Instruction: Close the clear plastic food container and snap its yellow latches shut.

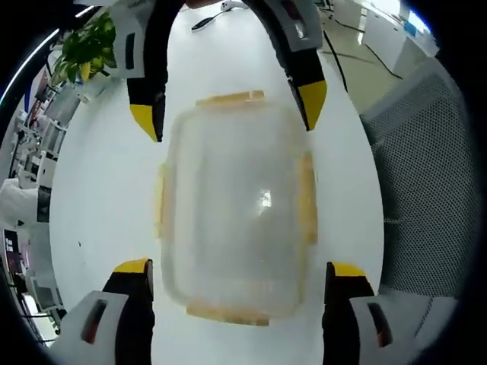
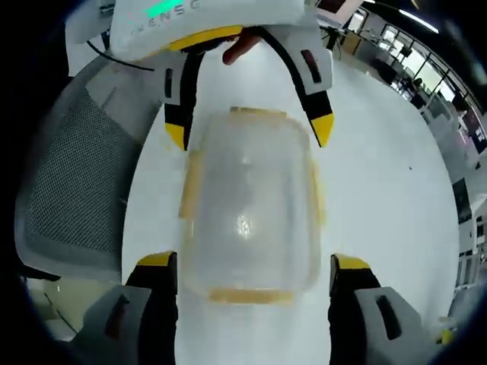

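Two claws face each other over the clear container (image 1: 232, 209), which sits mid-frame on the white surface (image 1: 106, 198) w/ lid on. We see the left claw (image 1: 237, 274) w/ jaws spread wide, either side of the container's near end, not touching. Right claw (image 2: 255, 270) likewise apart, straddling the opposite end. Yellow latches (image 1: 307, 199) lie along the container's edges. Mesh chair (image 1: 426, 175) at right of left gripper view.

Clear glossy plastic container (image 1: 236, 213), smooth white table (image 1: 106, 198), grey mesh chair (image 1: 426, 175)
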